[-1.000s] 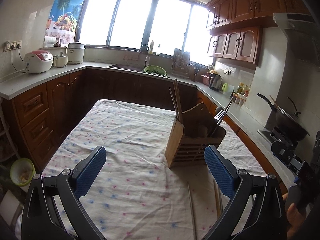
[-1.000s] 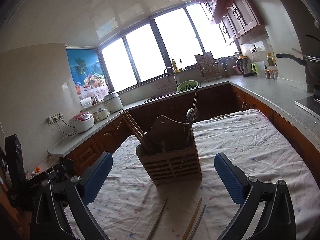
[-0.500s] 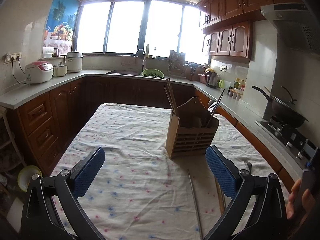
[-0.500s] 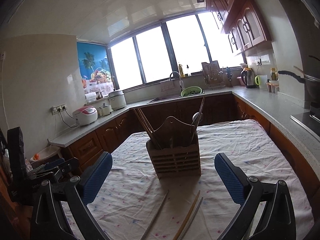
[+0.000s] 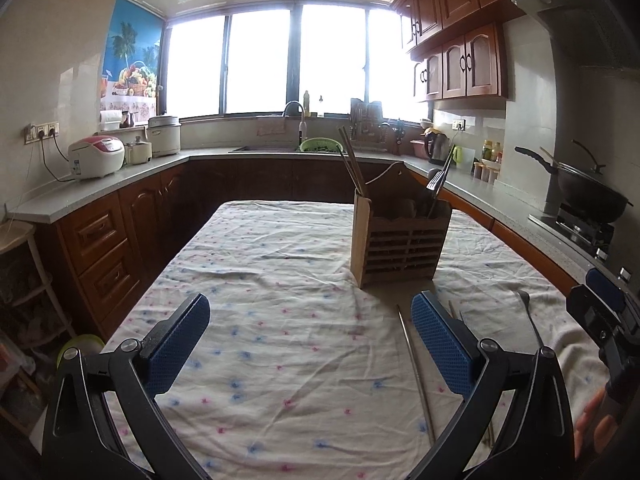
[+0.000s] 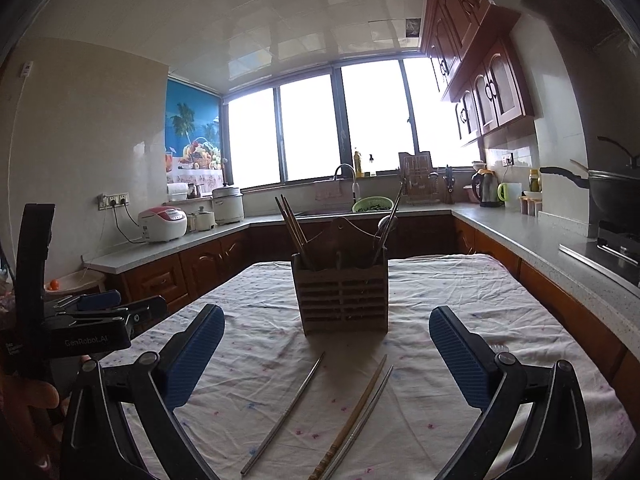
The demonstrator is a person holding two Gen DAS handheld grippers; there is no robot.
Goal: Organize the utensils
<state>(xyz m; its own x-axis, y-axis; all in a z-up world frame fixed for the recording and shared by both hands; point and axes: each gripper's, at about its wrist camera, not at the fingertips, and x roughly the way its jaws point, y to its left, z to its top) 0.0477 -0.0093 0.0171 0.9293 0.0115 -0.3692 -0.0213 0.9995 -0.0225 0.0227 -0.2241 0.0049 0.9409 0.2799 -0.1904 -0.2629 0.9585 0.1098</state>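
A wooden slatted utensil holder (image 5: pixel 400 242) (image 6: pixel 341 294) stands on the table, with wooden chopsticks (image 6: pixel 294 232) at its left and a metal utensil (image 6: pixel 386 224) at its right. Loose on the cloth in front lie a metal chopstick (image 6: pixel 286 410) (image 5: pixel 416 368), a wooden chopstick (image 6: pixel 354 416) and another metal one (image 6: pixel 366 412) beside it. A metal utensil (image 5: pixel 528 316) lies further right. My left gripper (image 5: pixel 310 344) is open and empty above the cloth. My right gripper (image 6: pixel 326 356) is open and empty, behind the loose chopsticks.
The table wears a white floral cloth (image 5: pixel 280 280). Counters run around it, with rice cookers (image 5: pixel 96 156), a sink with a green colander (image 5: pixel 318 145), a kettle (image 5: pixel 436 146) and a wok (image 5: pixel 588 192) on the stove. The other gripper shows at each view's edge (image 6: pixel 80 320) (image 5: pixel 604 312).
Both grippers have pulled back and levelled out, so the holder looks farther off and more of the loose chopsticks and table show. Both stay open.
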